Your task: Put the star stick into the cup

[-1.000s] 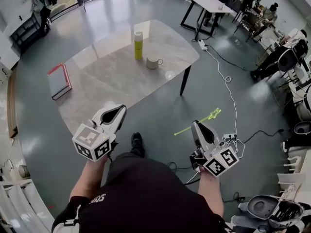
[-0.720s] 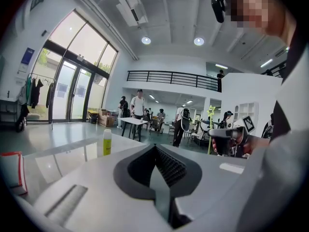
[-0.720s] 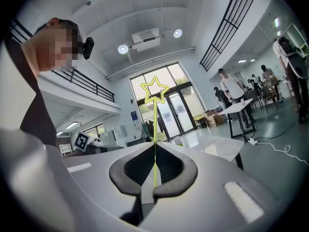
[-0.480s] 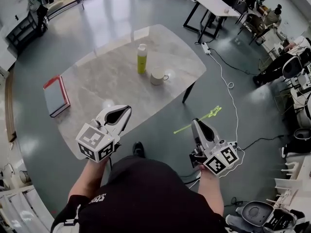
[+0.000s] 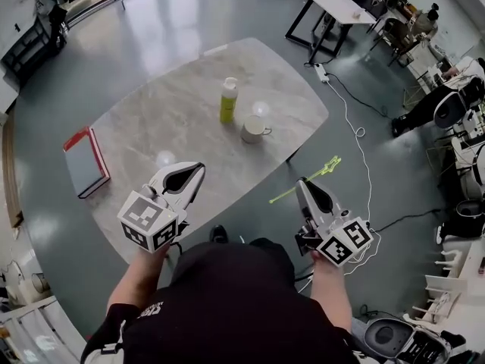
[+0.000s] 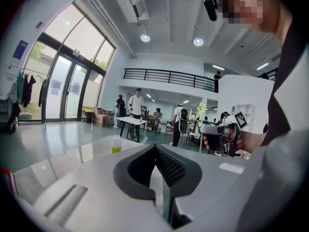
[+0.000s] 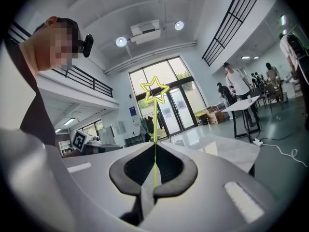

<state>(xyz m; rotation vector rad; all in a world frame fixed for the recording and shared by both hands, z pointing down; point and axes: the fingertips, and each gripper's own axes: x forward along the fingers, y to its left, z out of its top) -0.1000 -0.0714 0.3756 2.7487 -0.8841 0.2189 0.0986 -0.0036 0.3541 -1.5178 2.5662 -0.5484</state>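
In the head view a white cup stands on the marble table, beside a yellow-green bottle. My right gripper is shut on the thin yellow-green star stick, over the floor to the right of the table's near corner. The star end points away to the right. In the right gripper view the stick rises straight from between the closed jaws. My left gripper hovers at the table's near edge, shut and empty; its jaws meet with nothing between them.
A red-edged book lies at the table's left end. A white cable and power strip run over the floor to the right. A second table with people, and chairs, stand at the far right.
The table, cup and bottle have come nearer and lower in the head view as the person stepped forward. Both grippers keep their pose, the right still holding the stick.
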